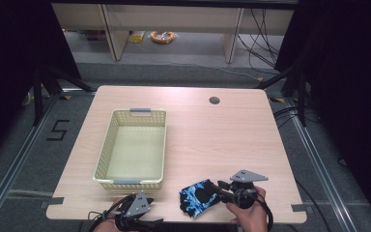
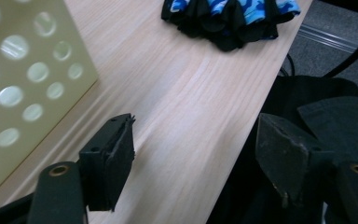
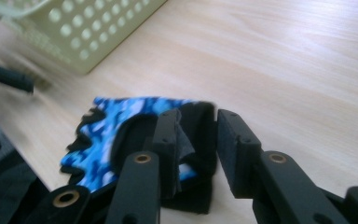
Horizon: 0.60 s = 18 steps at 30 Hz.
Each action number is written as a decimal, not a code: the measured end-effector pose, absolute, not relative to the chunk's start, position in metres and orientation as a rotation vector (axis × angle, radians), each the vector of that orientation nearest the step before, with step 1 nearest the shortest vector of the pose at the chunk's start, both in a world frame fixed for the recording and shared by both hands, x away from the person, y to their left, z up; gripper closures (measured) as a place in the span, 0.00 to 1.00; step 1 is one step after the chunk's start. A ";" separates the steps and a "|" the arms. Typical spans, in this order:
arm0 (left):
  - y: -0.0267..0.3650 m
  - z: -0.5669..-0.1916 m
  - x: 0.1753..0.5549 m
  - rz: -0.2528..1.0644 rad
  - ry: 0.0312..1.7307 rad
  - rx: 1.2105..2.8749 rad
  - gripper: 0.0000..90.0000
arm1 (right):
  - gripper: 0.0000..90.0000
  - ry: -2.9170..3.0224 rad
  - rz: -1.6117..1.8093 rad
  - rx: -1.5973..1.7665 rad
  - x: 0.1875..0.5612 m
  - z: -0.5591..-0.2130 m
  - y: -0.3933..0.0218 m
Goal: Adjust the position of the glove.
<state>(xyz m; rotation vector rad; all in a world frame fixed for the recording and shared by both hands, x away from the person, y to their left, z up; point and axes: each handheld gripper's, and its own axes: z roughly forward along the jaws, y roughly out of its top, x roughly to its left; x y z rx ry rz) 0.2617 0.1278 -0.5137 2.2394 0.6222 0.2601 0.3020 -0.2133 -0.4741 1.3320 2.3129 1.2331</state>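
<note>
The right hand-held gripper (image 3: pixel 196 149) has its jaws slightly apart over the blue camouflage glove's (image 1: pixel 198 195) black cuff; the left hand-held gripper (image 2: pixel 196 158) gapes empty beside the basket (image 1: pixel 131 181). No readable writing.

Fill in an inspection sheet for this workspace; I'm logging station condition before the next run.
Surface: wooden table, with a round cable hole near the far edge.
Job's things: blue-and-black camouflage glove lying near the front edge; pale yellow perforated basket left of centre, nothing inside it.
Clutter: nothing seen on the table.
Grippers: left gripper open over the front edge, nothing between its jaws; right gripper at the glove's black cuff edge, jaws slightly apart, pads not clearly pressing it.
Cables: black cable trailing from the right gripper; more on the floor.
Surroundings: dark curtains; yellow coil on the floor beyond.
</note>
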 end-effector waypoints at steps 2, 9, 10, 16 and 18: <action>0.125 -0.513 0.264 0.251 0.617 2.231 0.33 | 0.78 2.329 1.278 1.404 0.308 -0.474 -0.218; 0.107 -0.512 0.269 0.263 0.586 2.236 0.35 | 0.78 2.369 1.251 1.460 0.336 -0.481 -0.232; 0.100 -0.512 0.271 0.266 0.557 2.253 0.35 | 0.78 2.387 1.261 1.469 0.337 -0.483 -0.231; 0.073 -0.514 0.275 0.262 0.517 2.259 0.40 | 0.77 2.446 1.246 1.486 0.337 -0.491 -0.226; 0.067 -0.514 0.276 0.278 0.500 2.281 0.41 | 0.77 2.454 1.233 1.494 0.335 -0.492 -0.226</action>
